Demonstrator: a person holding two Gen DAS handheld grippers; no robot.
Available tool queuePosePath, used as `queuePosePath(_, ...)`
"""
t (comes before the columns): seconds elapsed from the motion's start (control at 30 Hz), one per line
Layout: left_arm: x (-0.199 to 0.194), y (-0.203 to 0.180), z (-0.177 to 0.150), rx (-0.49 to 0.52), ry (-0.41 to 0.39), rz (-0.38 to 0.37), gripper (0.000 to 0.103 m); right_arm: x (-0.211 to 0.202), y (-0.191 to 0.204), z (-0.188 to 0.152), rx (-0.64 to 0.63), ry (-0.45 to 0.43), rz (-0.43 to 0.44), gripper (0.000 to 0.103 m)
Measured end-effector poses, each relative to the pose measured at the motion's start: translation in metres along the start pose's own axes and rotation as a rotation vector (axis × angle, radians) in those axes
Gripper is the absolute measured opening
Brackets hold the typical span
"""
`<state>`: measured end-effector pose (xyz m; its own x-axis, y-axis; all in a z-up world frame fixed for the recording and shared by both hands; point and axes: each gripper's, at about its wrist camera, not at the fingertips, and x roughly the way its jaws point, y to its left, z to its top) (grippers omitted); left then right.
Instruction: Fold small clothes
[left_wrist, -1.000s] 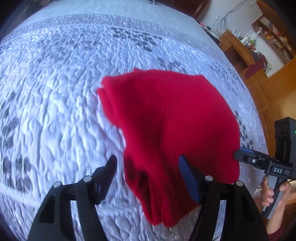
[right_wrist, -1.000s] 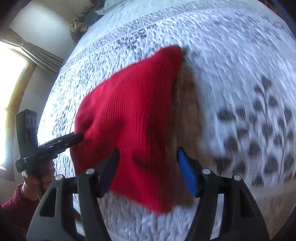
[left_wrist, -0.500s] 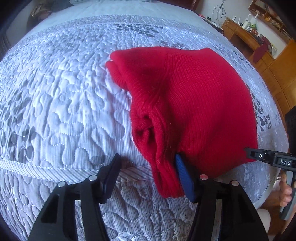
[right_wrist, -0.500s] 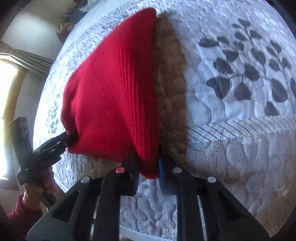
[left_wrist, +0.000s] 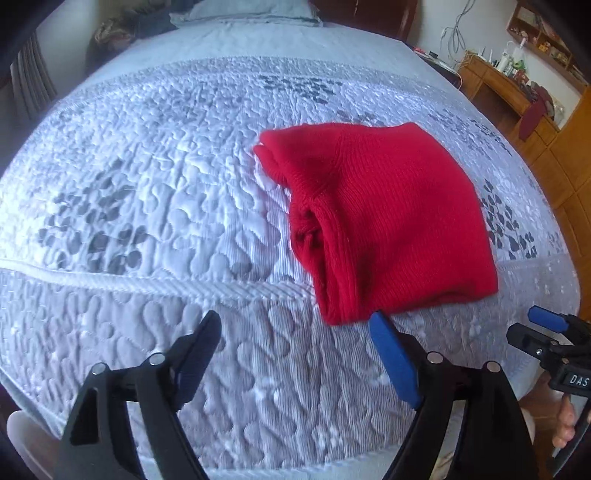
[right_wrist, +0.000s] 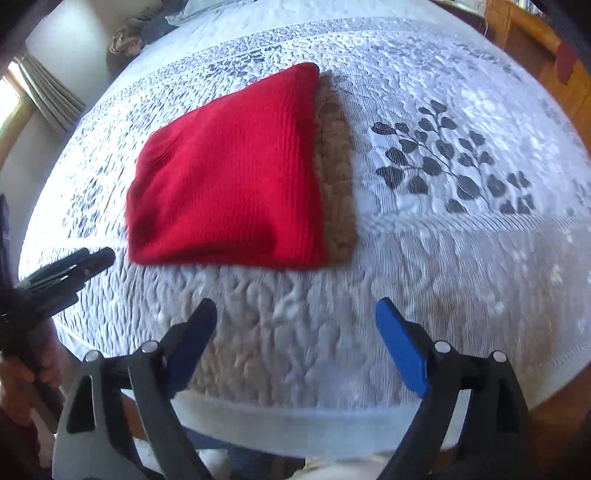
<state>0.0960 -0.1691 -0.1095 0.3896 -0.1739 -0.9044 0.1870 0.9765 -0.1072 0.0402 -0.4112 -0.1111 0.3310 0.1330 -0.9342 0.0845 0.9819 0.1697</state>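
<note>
A folded red knit garment (left_wrist: 384, 221) lies flat on the quilted bed (left_wrist: 147, 206), its near edge close to the bed's front border. In the right wrist view the same red garment (right_wrist: 229, 177) casts a brown shadow along its right side. My left gripper (left_wrist: 295, 350) hovers just short of the garment's near left corner, jaws opening, nothing between them. My right gripper (right_wrist: 295, 332) hangs over bare quilt in front of the garment, jaws opening and empty. Each gripper shows at the edge of the other's view, held by a hand.
The white and grey quilt with leaf prints (right_wrist: 443, 162) covers the whole bed (right_wrist: 461, 258). A pillow and heaped cloth (left_wrist: 147, 22) lie at the far end. A wooden desk with clutter (left_wrist: 517, 85) stands at the right, and curtains (right_wrist: 48, 96) hang at the left.
Both grippers let go of the red garment, which now lies folded on the bed. Both pulled back toward the near edge and their jaws spread wide.
</note>
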Motion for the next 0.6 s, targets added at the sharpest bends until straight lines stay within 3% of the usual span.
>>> queuePosePath(0.33, -0.052, -0.008, -0.023, 0.025, -0.028, 0.052, 0.090, -0.035, 0.018, -0.025, 0.005, -0.028, -0.069, 0.092)
queuePosePath(0.6, -0.072, -0.004, -0.029, 0.037, -0.058, 0.093, 0.090, -0.059, 0.012, -0.025, 0.029, -0.063, -0.054, 0.092)
